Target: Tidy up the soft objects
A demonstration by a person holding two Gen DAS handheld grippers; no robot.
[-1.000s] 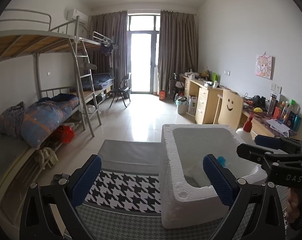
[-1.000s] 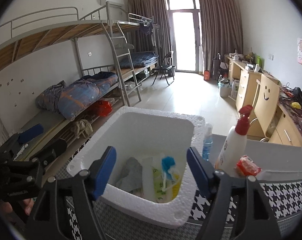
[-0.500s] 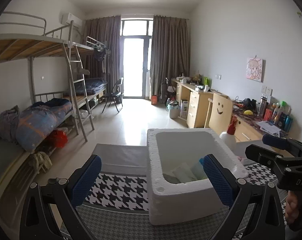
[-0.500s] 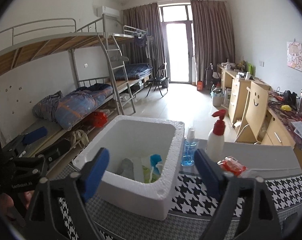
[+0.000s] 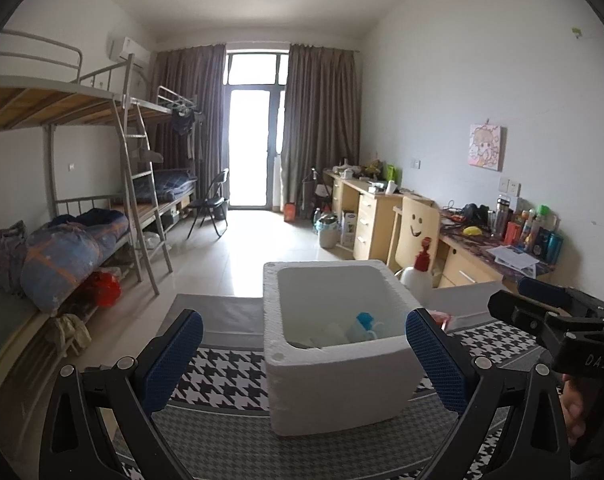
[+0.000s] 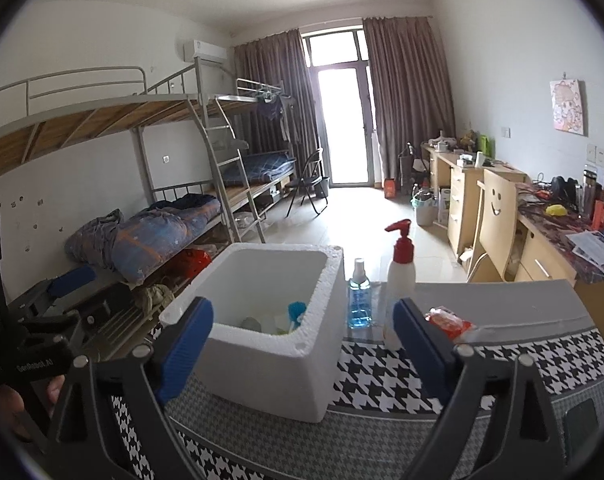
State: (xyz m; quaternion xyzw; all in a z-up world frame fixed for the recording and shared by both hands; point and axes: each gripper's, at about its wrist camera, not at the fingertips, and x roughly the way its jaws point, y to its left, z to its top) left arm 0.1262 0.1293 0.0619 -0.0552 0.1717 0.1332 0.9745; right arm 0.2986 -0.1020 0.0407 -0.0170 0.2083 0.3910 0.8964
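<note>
While both hand-held grippers hovered above the near edge of the desk, the white foam box sat straight ahead of them on the houndstooth cloth, open at the top. Down inside it lay a small heap of soft things: a blue-capped tube or pouch, something pale and something greyish beside it, too jumbled to tell apart. From the left hand-held gripper the box filled the gap between the blue pads, but well beyond them, nothing touched; its jaws stood wide and held nothing. The right hand-held gripper had just been spreading its jaws and they gaped wide too, empty, with the box's near right corner and cloth showing between them. Just past the right pad stood a white pump bottle with a red head, upright, touching nothing in the box. Beside it, between bottle and box, a small clear spray bottle held blue liquid. A red packet lay on the desk near the right pad.
</note>
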